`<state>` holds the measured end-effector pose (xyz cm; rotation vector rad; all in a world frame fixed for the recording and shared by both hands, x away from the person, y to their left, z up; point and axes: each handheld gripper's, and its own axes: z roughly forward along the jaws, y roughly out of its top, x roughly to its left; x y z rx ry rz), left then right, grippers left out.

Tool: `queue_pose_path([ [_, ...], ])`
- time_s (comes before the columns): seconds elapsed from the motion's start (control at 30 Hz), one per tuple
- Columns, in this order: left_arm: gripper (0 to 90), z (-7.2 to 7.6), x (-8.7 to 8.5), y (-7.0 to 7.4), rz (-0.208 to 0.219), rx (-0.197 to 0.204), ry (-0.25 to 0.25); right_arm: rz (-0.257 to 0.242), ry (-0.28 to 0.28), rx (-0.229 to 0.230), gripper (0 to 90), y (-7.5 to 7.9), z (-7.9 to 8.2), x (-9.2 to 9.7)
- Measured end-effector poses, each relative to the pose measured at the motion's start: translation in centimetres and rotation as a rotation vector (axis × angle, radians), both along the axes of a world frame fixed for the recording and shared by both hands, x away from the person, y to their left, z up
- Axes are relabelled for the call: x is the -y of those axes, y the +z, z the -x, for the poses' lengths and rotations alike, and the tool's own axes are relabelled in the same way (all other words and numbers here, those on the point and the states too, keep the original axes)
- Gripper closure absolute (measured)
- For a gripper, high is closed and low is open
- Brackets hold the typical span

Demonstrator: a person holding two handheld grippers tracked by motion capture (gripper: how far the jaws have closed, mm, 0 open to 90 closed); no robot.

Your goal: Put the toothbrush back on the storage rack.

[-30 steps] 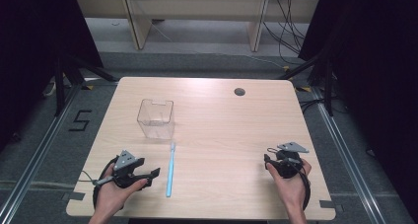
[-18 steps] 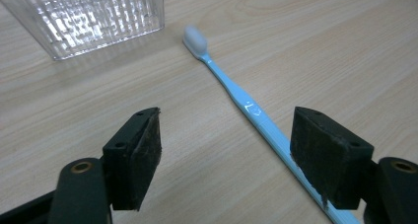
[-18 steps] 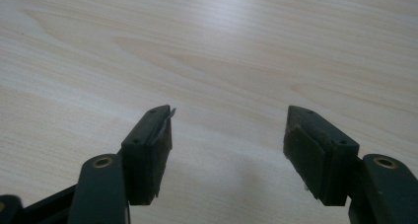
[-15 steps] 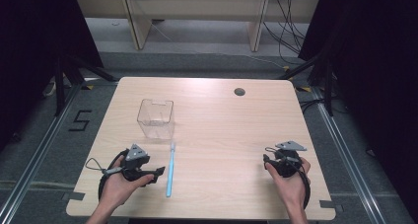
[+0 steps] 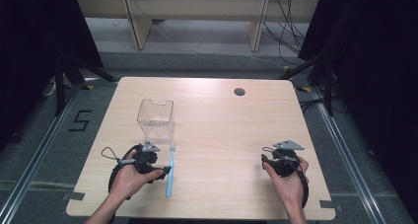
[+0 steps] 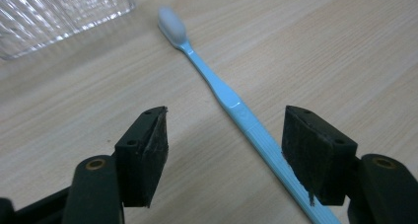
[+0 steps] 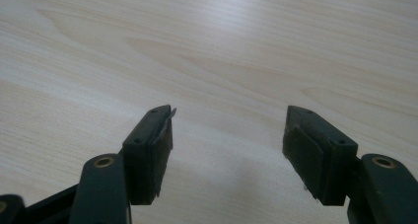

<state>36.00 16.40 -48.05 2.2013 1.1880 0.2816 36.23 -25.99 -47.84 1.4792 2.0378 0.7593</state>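
Observation:
A light blue toothbrush [image 5: 170, 168] lies flat on the wooden table [image 5: 222, 130], its white bristle head [image 6: 172, 24] pointing toward a clear plastic cup [image 5: 156, 119]. My left gripper [image 5: 158, 170] is open right beside the handle; in the left gripper view [image 6: 224, 145] the handle [image 6: 256, 132] runs between the jaws, close to the right one. My right gripper [image 5: 276, 160] rests open at the table's right front, over bare wood [image 7: 226, 135] with nothing between its jaws.
The ribbed clear cup [image 6: 59, 9] stands just beyond the brush head. A round cable hole [image 5: 239, 92] sits near the table's far edge. Shelving and cables lie behind the table, dark floor rails at both sides.
My left gripper has moved forward and to the right, from the front left edge up to the toothbrush handle. The right gripper has stayed put.

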Motion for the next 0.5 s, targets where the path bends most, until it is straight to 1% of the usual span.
queue_pose_path([
  [0.03, 35.1, -0.1, 0.1, 0.0, -0.015, -0.014, -0.01, -0.003, 0.001, 0.017, 36.8, -0.1, -0.1, 0.0],
  [0.1, 36.5, -0.1, 0.3, -0.1, -0.014, -0.036, -0.009, -0.002, -0.004, 0.007, 36.8, 0.0, 0.0, 0.1],
  [0.13, 36.9, -0.1, 0.5, -0.2, -0.011, -0.036, 0.003, -0.002, -0.01, 0.008, 36.8, 0.1, 0.0, 0.1],
  [0.17, 37.2, -0.2, 0.5, -0.2, -0.019, -0.052, -0.006, 0.002, -0.014, 0.006, 36.8, 0.1, 0.1, 0.1],
  [0.2, 38.0, -0.2, 0.7, -0.2, -0.02, -0.059, -0.003, 0.001, -0.015, 0.006, 36.8, 0.1, 0.0, 0.1],
  [0.3, 39.4, -0.3, 1.0, -0.3, -0.029, -0.065, 0.007, 0.002, -0.01, 0.006, 36.8, 0.1, 0.0, 0.1],
  [0.33, 40.1, -0.3, 1.1, -0.3, -0.039, -0.082, -0.003, 0.0, -0.008, 0.006, 36.8, 0.1, 0.0, 0.1],
  [0.37, 40.9, -0.3, 1.2, -0.4, -0.039, -0.084, 0.01, 0.0, -0.007, 0.004, 36.8, 0.1, 0.0, 0.2],
  [0.43, 41.5, -0.4, 1.4, -0.3, -0.055, -0.118, 0.012, -0.008, -0.011, -0.003, 36.8, 0.2, 0.1, 0.1],
  [0.47, 42.2, -0.4, 1.5, -0.4, -0.057, -0.106, 0.025, -0.004, -0.007, 0.001, 36.8, 0.2, 0.1, 0.2],
  [0.5, 43.1, -0.4, 1.6, -0.4, -0.058, -0.114, 0.029, -0.002, -0.014, 0.007, 36.8, 0.2, 0.1, 0.1],
])
